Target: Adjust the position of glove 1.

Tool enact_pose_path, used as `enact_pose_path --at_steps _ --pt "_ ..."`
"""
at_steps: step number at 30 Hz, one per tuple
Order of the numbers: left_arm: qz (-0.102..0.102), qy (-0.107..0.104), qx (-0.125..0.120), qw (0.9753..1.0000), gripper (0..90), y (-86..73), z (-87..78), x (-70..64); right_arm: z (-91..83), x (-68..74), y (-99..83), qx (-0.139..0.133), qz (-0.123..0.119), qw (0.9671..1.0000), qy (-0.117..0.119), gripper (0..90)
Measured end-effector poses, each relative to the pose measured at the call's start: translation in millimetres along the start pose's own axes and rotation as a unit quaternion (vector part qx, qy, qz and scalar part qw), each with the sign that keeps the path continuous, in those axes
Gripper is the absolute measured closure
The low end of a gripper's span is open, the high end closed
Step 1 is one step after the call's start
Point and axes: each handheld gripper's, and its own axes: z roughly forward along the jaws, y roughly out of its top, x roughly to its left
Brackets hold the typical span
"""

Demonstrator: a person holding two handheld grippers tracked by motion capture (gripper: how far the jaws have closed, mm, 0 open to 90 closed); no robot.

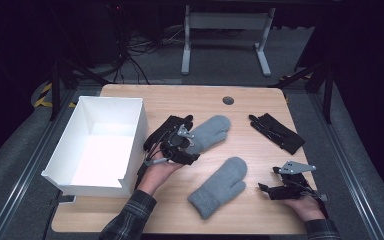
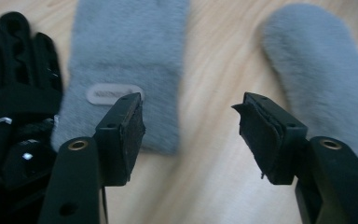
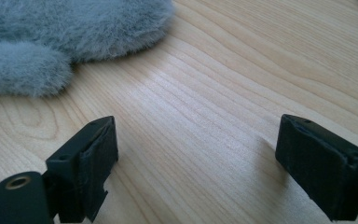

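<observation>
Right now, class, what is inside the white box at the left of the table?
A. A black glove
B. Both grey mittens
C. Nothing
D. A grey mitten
C: in the high view the white box shows a bare floor, while both grey mittens and the black gloves lie on the table.

The left gripper [image 2: 189, 121] hung with its jaws wide apart above the wooden table [image 2: 214, 177], nothing between them. Just beyond the left jaw lay a grey mitten [image 2: 130, 60], cuff end nearest, with a small pale label on it. A second grey mitten [image 2: 321, 84] lay to the right, and a black glove [image 2: 14, 93] at the left edge.
</observation>
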Motion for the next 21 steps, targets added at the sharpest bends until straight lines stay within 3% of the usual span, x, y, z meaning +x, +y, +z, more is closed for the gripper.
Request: enact_pose_path --at_steps 9,16,21 --pt "0.0 0.008 -0.008 0.9999 45.4 18.7 14.7 23.2 0.3 -0.2 0.1 -0.001 -0.001 1.0 0.001 13.1" --pt "0.002 0.009 -0.007 0.9999 42.2 30.0 34.7 36.3 0.3 -0.2 0.1 -0.001 0.0 1.0 0.001 13.1" --pt "-0.009 0.003 -0.003 1.0 41.3 32.7 53.3 46.1 0.3 -0.2 0.1 0.0 0.0 1.0 0.001 13.1"
